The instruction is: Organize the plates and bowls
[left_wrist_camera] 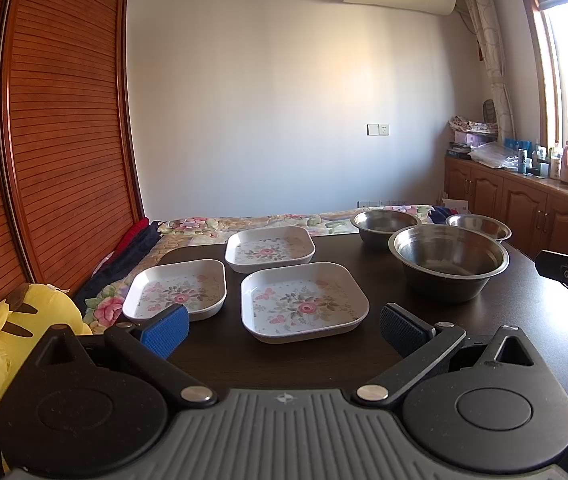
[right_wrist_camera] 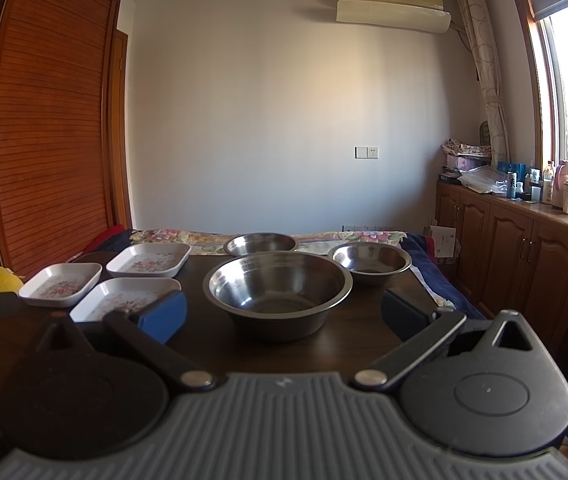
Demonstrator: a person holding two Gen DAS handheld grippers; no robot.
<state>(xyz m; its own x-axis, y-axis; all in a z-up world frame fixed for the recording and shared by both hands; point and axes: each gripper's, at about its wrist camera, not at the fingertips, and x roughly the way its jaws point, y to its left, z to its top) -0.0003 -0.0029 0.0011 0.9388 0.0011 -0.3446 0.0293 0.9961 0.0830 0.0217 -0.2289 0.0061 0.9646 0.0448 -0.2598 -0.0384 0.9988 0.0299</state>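
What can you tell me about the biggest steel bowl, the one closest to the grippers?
The large round stainless-steel bowl has a rolled, flared rim, sloping walls and a flat bottom. It stands upright and empty on the dark wooden table, nearer than the two smaller steel bowls, right of the floral plates. Nothing touches it apart from the table.

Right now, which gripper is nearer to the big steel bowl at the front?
Right. The right gripper is open, directly facing the big steel bowl. The left gripper is open, facing the nearest floral plate, with the bowl off to its right.

White plates (left_wrist_camera: 304, 300) carry pink floral prints, bowls (right_wrist_camera: 279, 292) are silver, table (left_wrist_camera: 524, 320) dark brown.
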